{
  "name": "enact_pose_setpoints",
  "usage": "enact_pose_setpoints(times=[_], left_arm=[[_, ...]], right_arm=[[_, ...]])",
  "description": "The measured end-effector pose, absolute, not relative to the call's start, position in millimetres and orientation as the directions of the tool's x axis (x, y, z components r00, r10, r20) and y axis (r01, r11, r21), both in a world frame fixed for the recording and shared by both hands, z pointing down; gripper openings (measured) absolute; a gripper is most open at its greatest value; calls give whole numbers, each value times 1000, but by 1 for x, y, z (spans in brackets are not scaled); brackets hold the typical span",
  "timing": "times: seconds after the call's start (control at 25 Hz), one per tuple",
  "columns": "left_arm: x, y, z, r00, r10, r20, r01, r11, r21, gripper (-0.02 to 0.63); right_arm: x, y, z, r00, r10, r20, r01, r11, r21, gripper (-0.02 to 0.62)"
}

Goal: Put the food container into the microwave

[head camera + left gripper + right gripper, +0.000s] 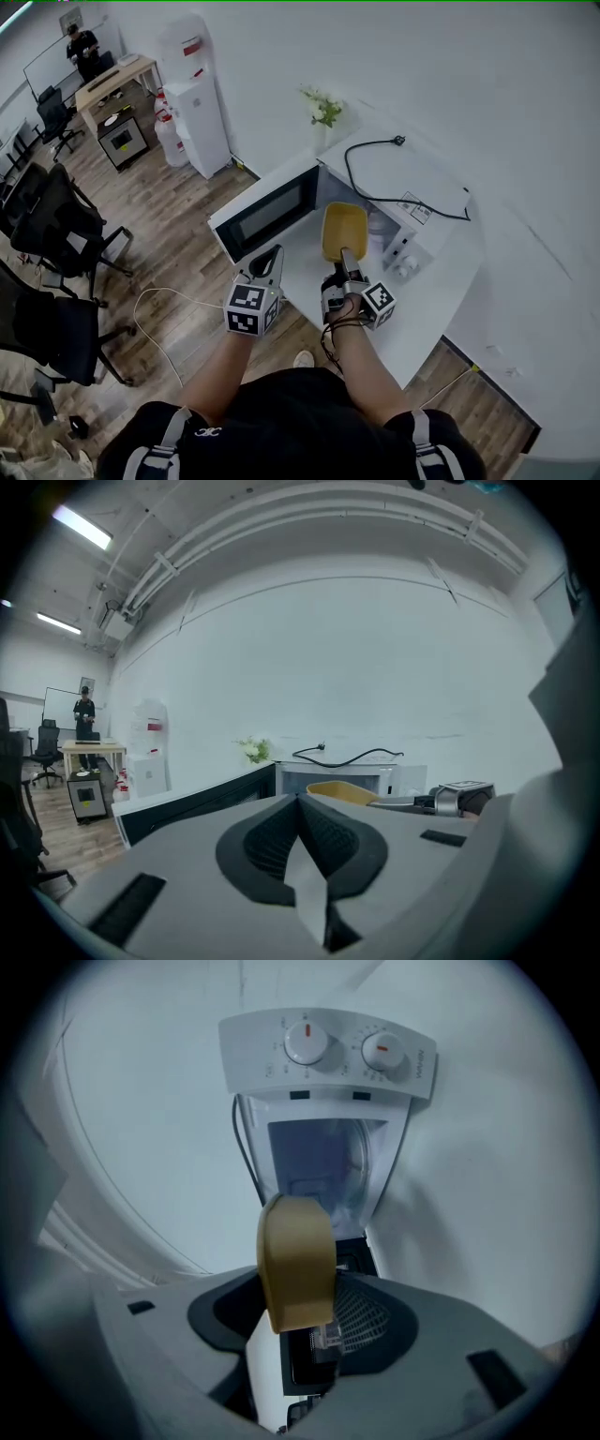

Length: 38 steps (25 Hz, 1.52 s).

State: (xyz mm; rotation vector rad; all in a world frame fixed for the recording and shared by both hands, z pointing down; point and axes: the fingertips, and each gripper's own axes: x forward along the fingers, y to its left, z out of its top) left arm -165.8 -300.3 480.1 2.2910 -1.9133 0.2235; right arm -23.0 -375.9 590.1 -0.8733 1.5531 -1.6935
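The yellow food container (344, 230) hangs just outside the open cavity of the white microwave (412, 178), and my right gripper (348, 261) is shut on its near rim. In the right gripper view the food container (296, 1260) stands edge-on between the pads, with the microwave's cavity (320, 1162) and two knobs (307, 1043) straight ahead. The microwave door (267, 217) is swung open to the left. My left gripper (273, 255) hovers before that door, shut on nothing, its pads (323, 836) pressed together. From there the food container (341, 792) shows to the right.
A black power cord (398, 197) lies on the microwave's top and a vase of flowers (322, 110) stands behind it. The white table (441, 300) carries the microwave. A water dispenser (202, 108), office chairs (56, 230) and a person (84, 52) at a far desk are to the left.
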Motion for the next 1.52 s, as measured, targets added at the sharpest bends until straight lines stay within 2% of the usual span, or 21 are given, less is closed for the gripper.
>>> enact_pose_setpoints(times=[0.56,1.12,1.52], left_arm=[[-147,-387,496,290,-930,225,-957,-287,43,2],[-165,-467,505,464,-851,246,-882,-470,35,2],[-169,-489,495,561,-798,221,-821,-570,31,2]], right_arm=[[-4,-440,607,-453,-889,68,25,-89,-996,225],[17,-512,637,-171,-979,112,58,-123,-991,225],[24,-558,660,-48,-987,155,69,-158,-985,225]])
